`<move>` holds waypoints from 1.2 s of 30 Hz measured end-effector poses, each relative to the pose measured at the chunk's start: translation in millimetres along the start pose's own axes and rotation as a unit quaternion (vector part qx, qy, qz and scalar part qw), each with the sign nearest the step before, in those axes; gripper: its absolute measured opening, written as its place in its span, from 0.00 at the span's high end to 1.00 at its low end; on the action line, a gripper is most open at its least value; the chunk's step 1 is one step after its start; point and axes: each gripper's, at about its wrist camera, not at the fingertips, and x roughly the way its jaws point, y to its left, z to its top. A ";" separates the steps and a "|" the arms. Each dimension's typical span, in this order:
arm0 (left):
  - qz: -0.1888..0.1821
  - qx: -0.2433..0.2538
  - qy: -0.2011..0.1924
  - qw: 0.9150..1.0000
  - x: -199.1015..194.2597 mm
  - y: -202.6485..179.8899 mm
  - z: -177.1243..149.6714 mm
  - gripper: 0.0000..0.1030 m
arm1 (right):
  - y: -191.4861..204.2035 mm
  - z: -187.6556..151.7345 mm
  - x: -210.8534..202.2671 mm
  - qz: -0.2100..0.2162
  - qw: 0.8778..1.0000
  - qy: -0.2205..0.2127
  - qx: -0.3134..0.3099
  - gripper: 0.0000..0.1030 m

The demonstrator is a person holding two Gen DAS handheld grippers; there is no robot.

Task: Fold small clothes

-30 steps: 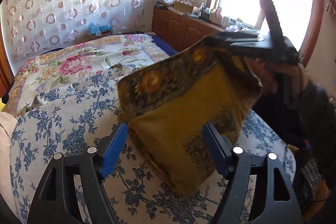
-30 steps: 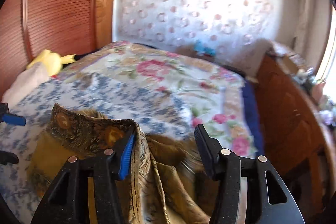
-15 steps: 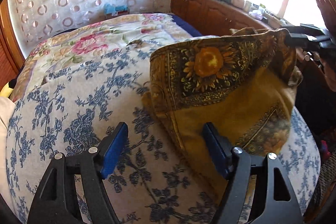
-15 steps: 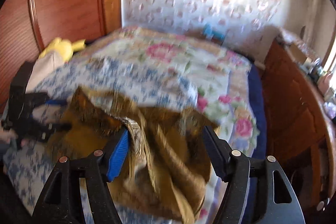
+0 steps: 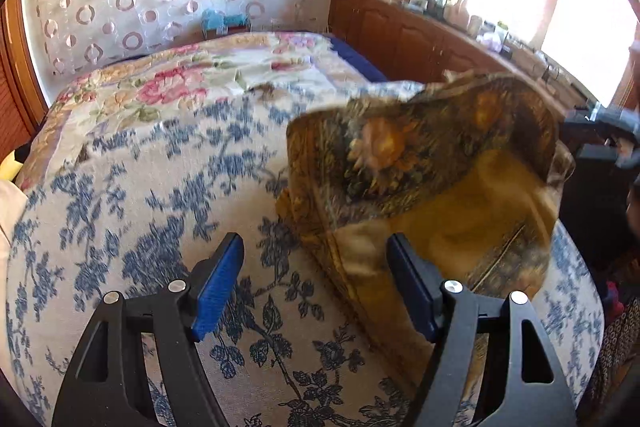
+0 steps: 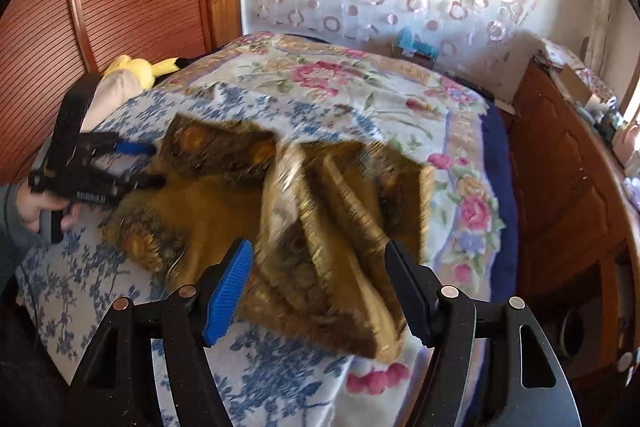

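A mustard-gold scarf (image 5: 432, 195) with a dark floral border lies rumpled on the bed (image 5: 168, 195), over the blue-flowered sheet near the bed's near edge. The left gripper (image 5: 316, 283) hovers beside it, jaws wide apart, holding nothing. The right gripper (image 6: 320, 283) sits just above the folded-over fabric, jaws also spread and empty. A yellow plush toy (image 6: 136, 67) rests at the bed's far left corner.
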 end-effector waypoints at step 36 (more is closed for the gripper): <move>-0.029 -0.034 0.014 0.999 14.0 9.7 7.7 0.31 | -59.7 2.7 33.2 -0.077 0.986 -0.083 0.124 0.25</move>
